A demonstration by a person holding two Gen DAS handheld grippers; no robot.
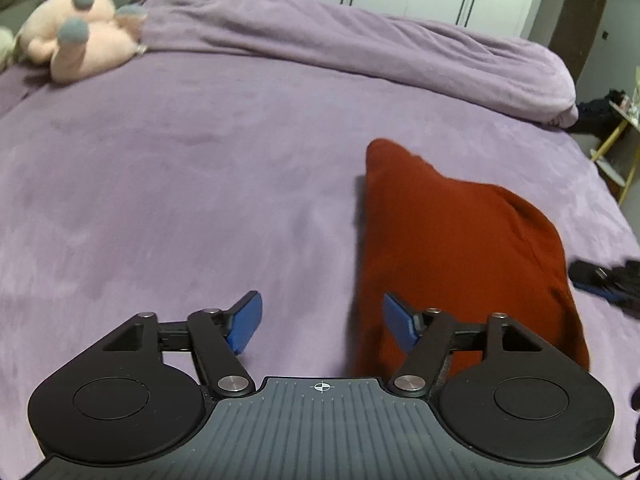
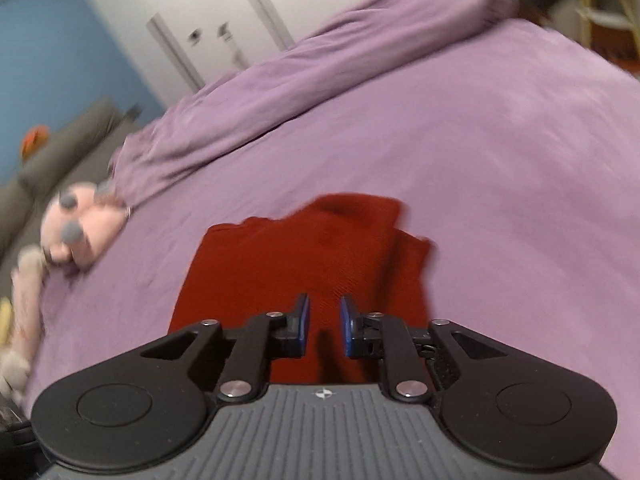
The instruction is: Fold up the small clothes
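The left gripper [image 1: 322,322] hangs nearest, jaws wide and empty, just beside the near left edge of the red garment [image 1: 460,248]. The right gripper [image 2: 324,326] hovers over that garment's near end, jaws narrow with a gap between them and nothing visibly pinched. The garment lies partly folded on the purple bedspread [image 1: 180,200]; it looks light, soft and limp, so a corner or hem seems the best hold. Beyond it lies a pink plush toy [image 1: 76,40].

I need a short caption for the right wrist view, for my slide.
Right gripper, fingers narrowly apart and empty, above a folded red garment on a purple bedspread.
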